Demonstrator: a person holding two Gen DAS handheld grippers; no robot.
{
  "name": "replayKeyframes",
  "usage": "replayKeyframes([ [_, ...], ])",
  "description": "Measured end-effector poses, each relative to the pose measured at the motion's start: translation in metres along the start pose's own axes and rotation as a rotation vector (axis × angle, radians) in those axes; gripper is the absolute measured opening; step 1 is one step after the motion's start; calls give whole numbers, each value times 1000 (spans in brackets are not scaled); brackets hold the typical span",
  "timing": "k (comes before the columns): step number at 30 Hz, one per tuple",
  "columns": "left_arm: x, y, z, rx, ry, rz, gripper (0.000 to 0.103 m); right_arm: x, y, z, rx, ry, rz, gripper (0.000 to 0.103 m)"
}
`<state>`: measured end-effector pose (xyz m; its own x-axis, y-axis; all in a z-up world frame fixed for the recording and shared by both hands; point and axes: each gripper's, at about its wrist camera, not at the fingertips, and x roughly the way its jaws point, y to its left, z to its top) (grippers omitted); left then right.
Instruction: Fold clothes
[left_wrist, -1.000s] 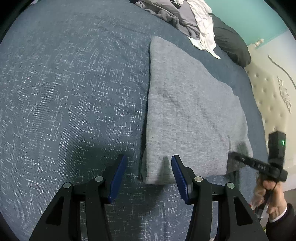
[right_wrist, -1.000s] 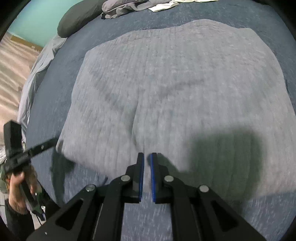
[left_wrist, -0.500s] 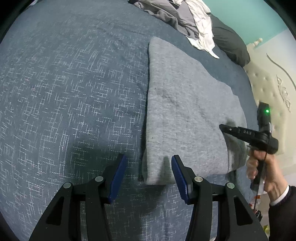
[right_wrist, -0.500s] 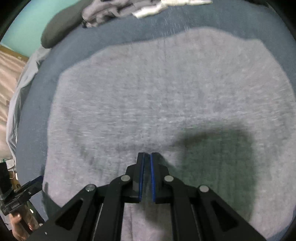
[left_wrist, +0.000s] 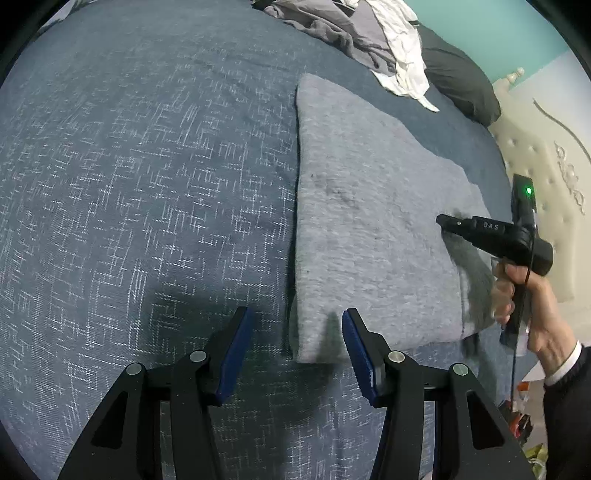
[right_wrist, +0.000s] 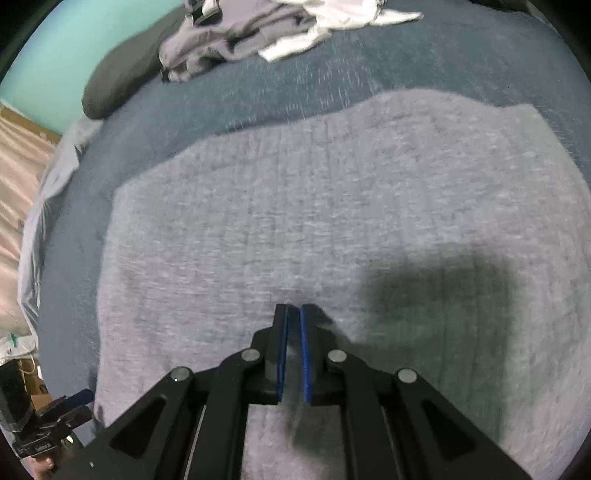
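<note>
On the blue bedspread (left_wrist: 147, 184) (teal wall (left_wrist: 517, 22) behind) — left gripper (left_wrist: 295, 350) fingers apart, right gripper (right_wrist: 293, 314) fingers closed, empty.

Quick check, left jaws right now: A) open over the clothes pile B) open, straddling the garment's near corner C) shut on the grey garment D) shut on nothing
B: the left gripper stands open on the bed, its jaws either side of the folded grey garment's near corner, not pressing it.

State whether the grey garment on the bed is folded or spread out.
Folded. The grey garment lies as a compact rectangle on the blue bedspread, with a doubled, thick edge at its near corner.
</note>
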<state>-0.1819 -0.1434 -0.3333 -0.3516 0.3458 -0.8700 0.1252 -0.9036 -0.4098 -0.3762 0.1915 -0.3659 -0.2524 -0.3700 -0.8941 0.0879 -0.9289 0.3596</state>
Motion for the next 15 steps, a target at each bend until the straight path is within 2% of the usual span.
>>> replayKeyframes([
  [2, -1, 0, 1, -3, -3, -7, 55, -2, 1, 3, -2, 3, 2, 5],
  [5, 1, -1, 2, 1, 0, -4, 55, -32, 0, 3, 0, -87, 37, 5],
  [8, 4, 1, 1, -12, 12, -21, 55, -56, -10, -2, -13, -92, 61, 5],
  [11, 10, 8, 0, -55, 23, -69, 58, -82, -32, -26, -15, -105, 74, 5],
  [15, 20, 12, -2, -105, 30, -108, 58, -106, -55, -51, 34, -131, 133, 5],
])
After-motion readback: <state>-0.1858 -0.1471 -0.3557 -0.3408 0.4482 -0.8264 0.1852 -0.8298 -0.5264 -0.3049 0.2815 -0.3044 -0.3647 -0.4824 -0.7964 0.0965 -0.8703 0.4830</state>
